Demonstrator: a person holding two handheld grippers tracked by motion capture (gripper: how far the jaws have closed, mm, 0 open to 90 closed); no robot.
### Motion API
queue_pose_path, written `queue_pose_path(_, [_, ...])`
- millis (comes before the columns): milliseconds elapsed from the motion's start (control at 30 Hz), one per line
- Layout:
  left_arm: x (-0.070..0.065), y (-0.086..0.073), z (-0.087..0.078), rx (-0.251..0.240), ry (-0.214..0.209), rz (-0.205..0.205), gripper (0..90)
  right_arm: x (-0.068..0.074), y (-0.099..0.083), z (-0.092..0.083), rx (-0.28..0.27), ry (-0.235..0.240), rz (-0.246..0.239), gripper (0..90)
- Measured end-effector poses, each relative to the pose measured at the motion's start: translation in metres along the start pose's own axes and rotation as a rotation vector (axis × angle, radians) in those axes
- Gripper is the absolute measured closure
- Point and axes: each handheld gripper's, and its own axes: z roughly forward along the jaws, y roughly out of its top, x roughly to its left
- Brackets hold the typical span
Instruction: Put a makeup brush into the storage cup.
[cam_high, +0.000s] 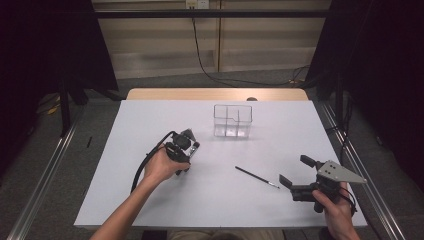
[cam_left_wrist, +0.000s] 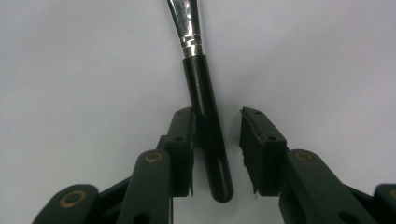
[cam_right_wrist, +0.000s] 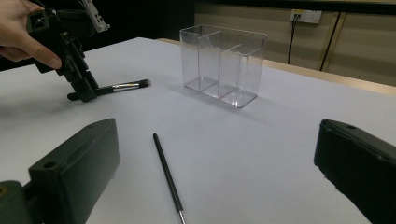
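High view: the left gripper (cam_high: 186, 146) points down at the white table (cam_high: 150, 200), at about nine o'clock from the clear divided organizer (cam_high: 233, 120). The right gripper (cam_high: 295, 174) rests at four o'clock, jaws wide apart, with a thin liner brush (cam_high: 256, 177) lying just beside it.

Left gripper view: a makeup brush (cam_left_wrist: 205, 121) lies flat on the table between the jaws. One pad touches its black handle and the other stands clear, so nothing is clamped. The handle looks light, stiff and glossy, likely slippery; mid-handle seems the best place to grip, away from the chrome ferrule.

Right gripper view: the makeup brush's dark bristle tip points at three o'clock toward the organizer, which neither other view reveals.
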Motion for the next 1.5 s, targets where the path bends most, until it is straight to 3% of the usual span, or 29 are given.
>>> queue_pose_path(433, [0.000, 0.000, 0.000, 0.002, 0.029, 0.012, 77.2, 0.000, 0.000, 0.000, 0.002, 0.002, -0.001, 0.0])
queue_pose_path(933, [0.005, -0.001, -0.001, -0.009, 0.001, 0.017, 80.2, 0.000, -0.001, 0.001, 0.006, 0.002, -0.004, 0.0])
queue_pose_path(1233, [0.011, -0.007, -0.003, -0.056, -0.041, -0.012, 80.2, 0.000, -0.001, 0.001, 0.005, 0.002, -0.005, 0.0])
queue_pose_path(1500, [0.014, -0.011, -0.004, -0.111, -0.050, -0.029, 80.2, 0.000, -0.001, 0.001, 0.007, 0.000, -0.004, 0.0])
